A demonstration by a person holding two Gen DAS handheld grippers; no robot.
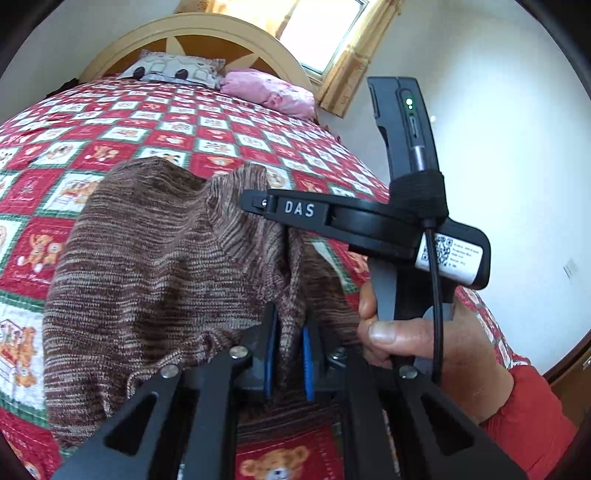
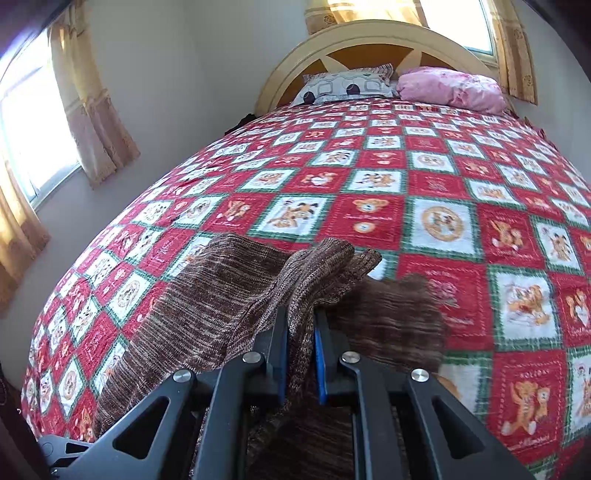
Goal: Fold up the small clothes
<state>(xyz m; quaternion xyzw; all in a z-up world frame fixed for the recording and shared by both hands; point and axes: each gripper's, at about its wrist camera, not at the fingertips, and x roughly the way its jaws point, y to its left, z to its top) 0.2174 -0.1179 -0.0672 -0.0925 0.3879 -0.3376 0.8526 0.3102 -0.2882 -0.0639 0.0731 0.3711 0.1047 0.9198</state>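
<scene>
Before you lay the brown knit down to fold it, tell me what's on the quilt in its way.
Nothing visible. Both the left gripper and the right gripper are shut on the brown knit garment, and the quilt ahead is bare up to the patterned pillow and pink pillow at the headboard.

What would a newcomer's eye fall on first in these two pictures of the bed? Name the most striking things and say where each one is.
First comes the red and white teddy-bear quilt covering the whole bed. Next is the brown knitted garment bunched at the near end, pinched by the left gripper and the right gripper alike. At the far end a pink pillow lies against the arched headboard.
</scene>
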